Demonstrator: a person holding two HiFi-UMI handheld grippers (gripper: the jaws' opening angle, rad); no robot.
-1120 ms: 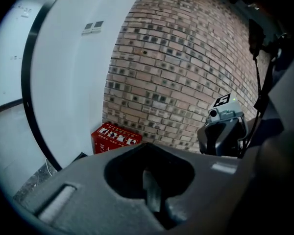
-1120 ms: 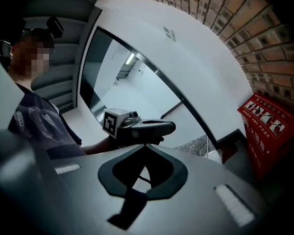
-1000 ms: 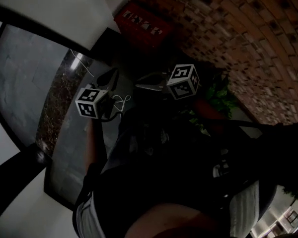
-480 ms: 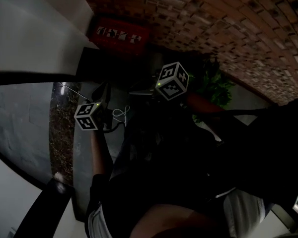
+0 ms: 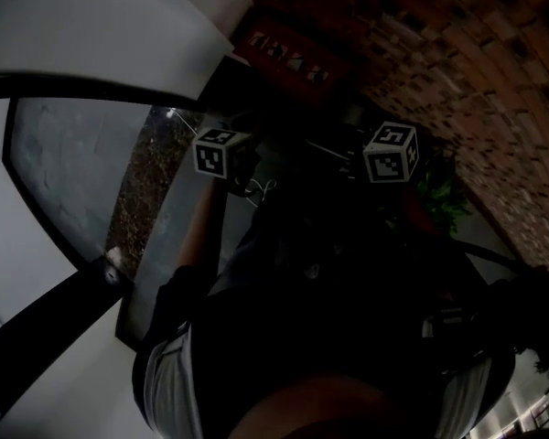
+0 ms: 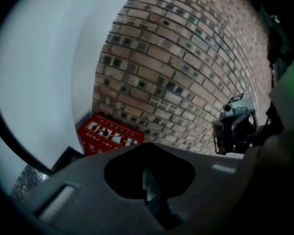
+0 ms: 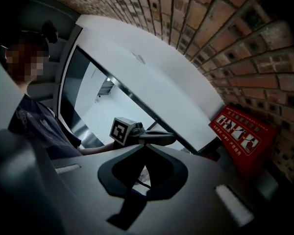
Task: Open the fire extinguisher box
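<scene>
**Q:** What is on the left?
**A:** A white wall (image 5: 101,26) above a grey floor (image 5: 64,154). Where that wall meets the brick wall (image 5: 476,71), the red fire extinguisher box (image 5: 284,55) sits low in the corner against the bricks. It is closed, with white pictograms across its face.

**Q:** And the 2 tools?
**A:** The left gripper (image 6: 148,165) points toward the box, well apart from it, its jaws pressed together on nothing. The right gripper (image 7: 143,160) is near it, further right. Its jaws are also together and empty, clear of the box.

**Q:** What is on the right?
**A:** More brick wall, then a green plant (image 5: 444,199) at its foot. The person's dark clothing (image 5: 329,337) fills the lower part of the head view.
</scene>
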